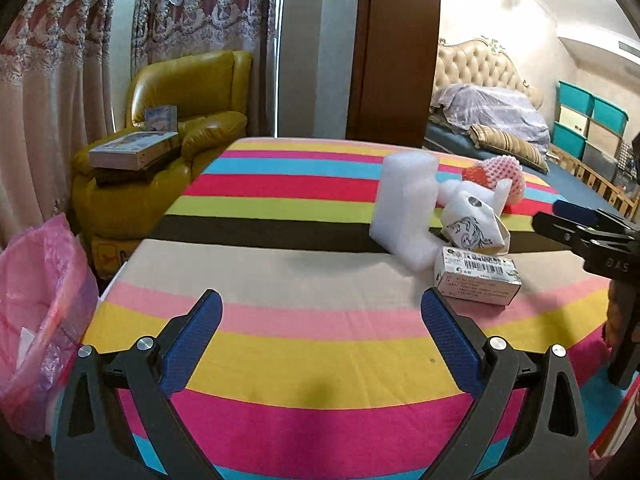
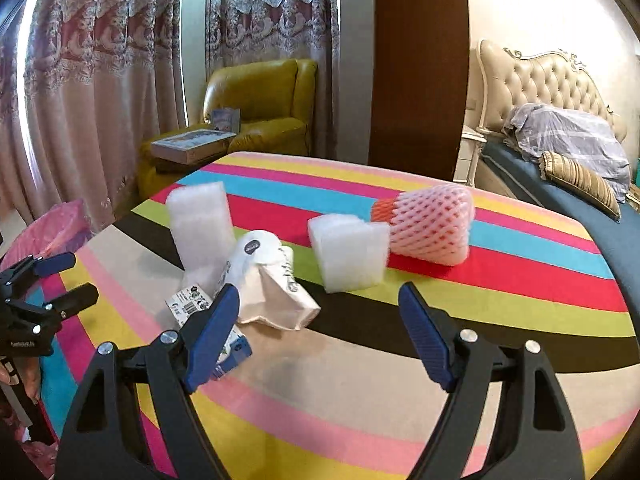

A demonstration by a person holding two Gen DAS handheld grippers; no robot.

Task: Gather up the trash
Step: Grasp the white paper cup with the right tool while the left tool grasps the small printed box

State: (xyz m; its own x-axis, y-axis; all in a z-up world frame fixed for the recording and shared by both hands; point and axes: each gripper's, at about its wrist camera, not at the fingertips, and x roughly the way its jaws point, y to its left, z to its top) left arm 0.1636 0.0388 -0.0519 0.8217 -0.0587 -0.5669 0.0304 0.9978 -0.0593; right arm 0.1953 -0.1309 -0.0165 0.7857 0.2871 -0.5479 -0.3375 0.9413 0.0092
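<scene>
**A:** Foam and paper, mostly. I count 5 pieces of trash on the striped counter (image 2: 400, 392): a tall foam block (image 2: 200, 220), a shorter foam block (image 2: 350, 256), a crumpled paper bag (image 2: 272, 292), a small carton (image 1: 478, 276) with a barcode label, and a pink foam net (image 2: 432, 226) with something orange showing at its end.

**B:** Anything collected yet?

**A:** Hard to say. The pink bin bag (image 1: 40, 312) hangs off the counter's left edge, and the left view shows something pale inside it, but I cannot tell what it is. So at most a little is in; my judgement is that the job is near its start, with all 5 pieces left.

**B:** And the grippers?

**A:** Neither holds anything. The left gripper (image 1: 320, 320) hovers over bare stripes with its jaws wide apart, the carton just beyond its right finger. The right gripper (image 2: 320, 320) also has its jaws spread, pointed at the cluster; its left finger overlaps the carton and the bag in the picture, though whether it touches them I cannot tell.

**B:** Where does the pile sit relative to the bin?

**A:** Well apart. The trash is bunched toward the middle and right of the counter, the bin bag at the far left, nearer the left gripper.
</scene>
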